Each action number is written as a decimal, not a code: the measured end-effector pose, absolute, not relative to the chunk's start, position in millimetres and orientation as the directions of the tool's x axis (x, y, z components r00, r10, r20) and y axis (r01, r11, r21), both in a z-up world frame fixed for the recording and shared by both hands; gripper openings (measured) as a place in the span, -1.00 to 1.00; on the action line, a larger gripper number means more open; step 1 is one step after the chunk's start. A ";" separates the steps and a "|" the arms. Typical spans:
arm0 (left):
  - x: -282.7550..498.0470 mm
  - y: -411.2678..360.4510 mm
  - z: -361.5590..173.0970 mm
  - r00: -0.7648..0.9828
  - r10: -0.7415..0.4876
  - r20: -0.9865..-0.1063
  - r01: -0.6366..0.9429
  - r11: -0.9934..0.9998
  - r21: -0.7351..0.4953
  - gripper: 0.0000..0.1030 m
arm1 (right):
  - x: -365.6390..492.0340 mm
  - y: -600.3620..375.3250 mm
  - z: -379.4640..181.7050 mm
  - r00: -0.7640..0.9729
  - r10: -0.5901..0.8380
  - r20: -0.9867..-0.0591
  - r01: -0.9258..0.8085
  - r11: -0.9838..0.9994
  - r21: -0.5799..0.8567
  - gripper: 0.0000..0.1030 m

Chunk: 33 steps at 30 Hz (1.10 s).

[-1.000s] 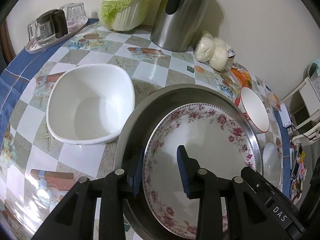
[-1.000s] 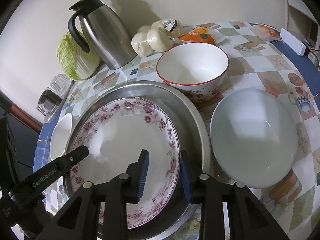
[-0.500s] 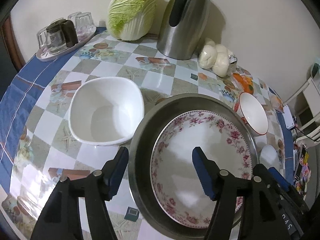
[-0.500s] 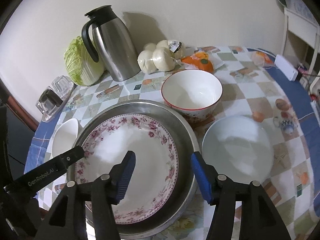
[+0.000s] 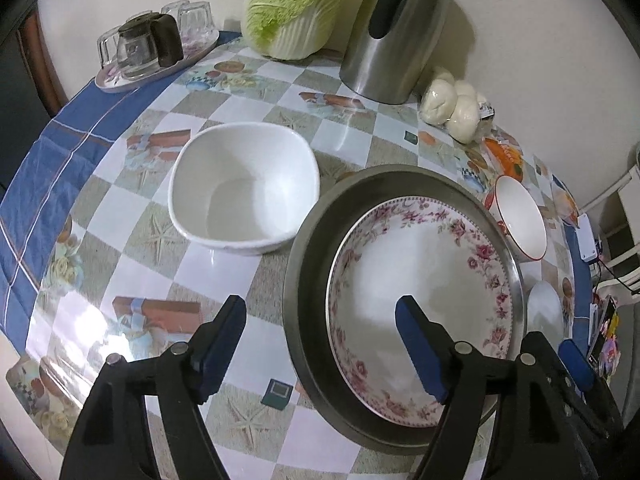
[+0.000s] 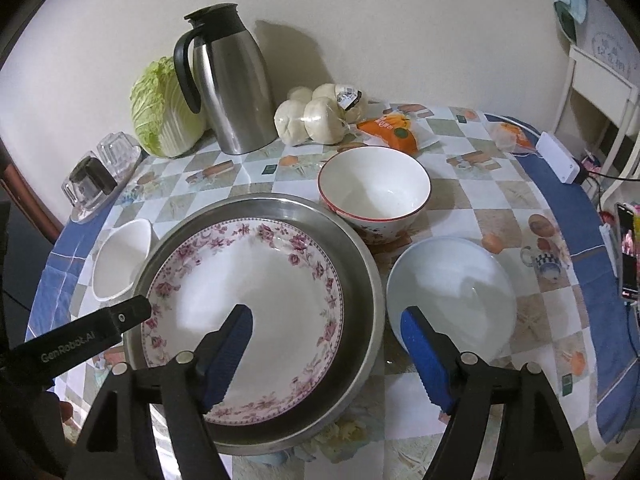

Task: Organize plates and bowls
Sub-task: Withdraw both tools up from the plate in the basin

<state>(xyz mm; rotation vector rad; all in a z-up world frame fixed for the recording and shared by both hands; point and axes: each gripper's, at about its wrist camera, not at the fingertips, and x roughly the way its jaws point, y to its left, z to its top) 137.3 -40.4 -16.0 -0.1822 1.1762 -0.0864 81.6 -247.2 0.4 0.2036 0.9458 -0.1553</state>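
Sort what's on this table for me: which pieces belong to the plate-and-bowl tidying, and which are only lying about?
Part of the job:
- floral plate, lying in the metal tray
- red-rimmed bowl
- square white bowl
- pale round bowl

Lying about:
- steel jug
- cabbage
- bagged buns
- orange packet
- glasses on a small tray

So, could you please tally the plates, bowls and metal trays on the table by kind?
Plates: 1, the floral plate.
Bowls: 3, the square white bowl, the red-rimmed bowl and the pale round bowl.
Metal trays: 1, the steel tray.
Total: 5.
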 end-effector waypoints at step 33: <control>130.9 -112.3 -0.3 0.405 -0.141 -0.903 0.071 0.990 -0.123 0.52 | 54.0 -313.9 15.3 0.562 -0.104 -0.820 0.313 0.945 0.095 0.93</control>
